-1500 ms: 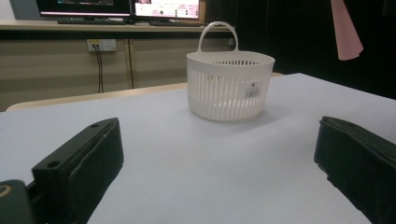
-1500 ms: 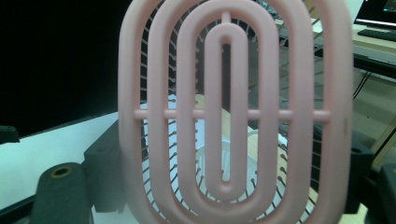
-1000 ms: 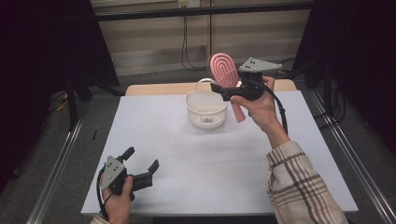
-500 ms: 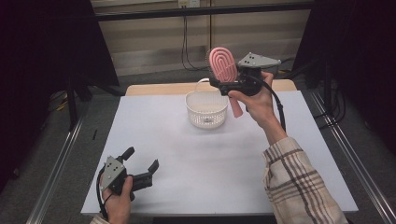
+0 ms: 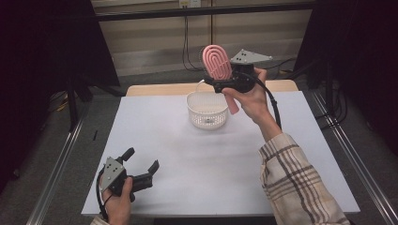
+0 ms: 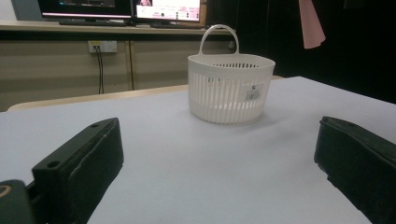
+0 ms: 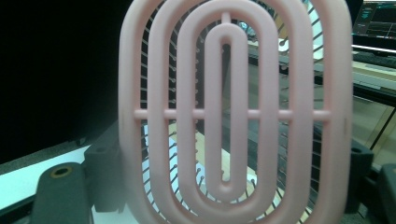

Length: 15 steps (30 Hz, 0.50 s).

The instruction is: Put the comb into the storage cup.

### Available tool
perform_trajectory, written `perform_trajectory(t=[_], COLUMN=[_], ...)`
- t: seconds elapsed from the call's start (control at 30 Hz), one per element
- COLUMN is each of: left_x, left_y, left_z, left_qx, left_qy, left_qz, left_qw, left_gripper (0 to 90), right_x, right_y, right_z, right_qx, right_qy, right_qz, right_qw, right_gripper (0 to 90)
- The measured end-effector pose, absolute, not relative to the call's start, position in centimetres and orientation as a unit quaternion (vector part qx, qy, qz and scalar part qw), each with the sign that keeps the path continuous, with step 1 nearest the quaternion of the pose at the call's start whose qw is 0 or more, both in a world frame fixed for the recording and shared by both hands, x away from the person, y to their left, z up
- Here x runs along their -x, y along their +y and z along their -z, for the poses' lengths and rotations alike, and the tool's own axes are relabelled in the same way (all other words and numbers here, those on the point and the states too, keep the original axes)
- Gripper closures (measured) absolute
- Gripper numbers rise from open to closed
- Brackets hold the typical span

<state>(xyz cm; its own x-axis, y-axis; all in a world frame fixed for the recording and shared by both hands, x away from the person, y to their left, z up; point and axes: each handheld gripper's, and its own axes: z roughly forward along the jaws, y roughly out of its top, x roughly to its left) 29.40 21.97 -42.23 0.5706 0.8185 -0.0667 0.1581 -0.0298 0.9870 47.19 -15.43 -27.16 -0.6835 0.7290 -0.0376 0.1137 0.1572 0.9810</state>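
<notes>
A pink vented hairbrush (image 5: pixel 217 62) is held upright in the air, with my right gripper (image 5: pixel 219 85) shut on it just below the head. Its handle (image 5: pixel 233 105) hangs down over the right rim of a white slatted basket (image 5: pixel 197 101). In the right gripper view the brush head (image 7: pixel 233 112) stands close up between the jaws, bristles facing away. My left gripper (image 5: pixel 141 159) rests open near the table's front left corner with nothing in it. Its view (image 6: pixel 219 135) looks at the basket (image 6: pixel 231 88) and the handle tip (image 6: pixel 310 23).
The basket stands at the back middle of a white tabletop (image 5: pixel 211 159), and it looks to hold nothing. Metal rails (image 5: pixel 56 168) run along both sides of the table. Monitors (image 6: pixel 121 7) sit on a bench behind.
My right gripper has lifted the hairbrush slightly up and to the left, above the basket's right rim. The left gripper has stayed put.
</notes>
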Motion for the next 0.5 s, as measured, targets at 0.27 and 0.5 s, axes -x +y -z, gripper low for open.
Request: perform_trajectory(t=[0.27, 0.5], left_x=[-29.37, -29.39], left_y=[21.91, 22.07], left_z=[42.23, 42.21], left_qx=[-0.660, -0.662], left_qy=[0.370, 0.369], left_qz=[-0.282, -0.281], left_qw=[0.590, 0.588], left_gripper=[1.5, 1.5], right_x=[-47.90, -48.26], right_y=[-14.51, -14.45], right_z=[26.75, 26.38], right_qx=[-0.289, -0.291], right_qy=[0.716, 0.707], right_qz=[-0.576, -0.584], right_qw=[0.270, 0.272], right_gripper=[20.1, 20.1])
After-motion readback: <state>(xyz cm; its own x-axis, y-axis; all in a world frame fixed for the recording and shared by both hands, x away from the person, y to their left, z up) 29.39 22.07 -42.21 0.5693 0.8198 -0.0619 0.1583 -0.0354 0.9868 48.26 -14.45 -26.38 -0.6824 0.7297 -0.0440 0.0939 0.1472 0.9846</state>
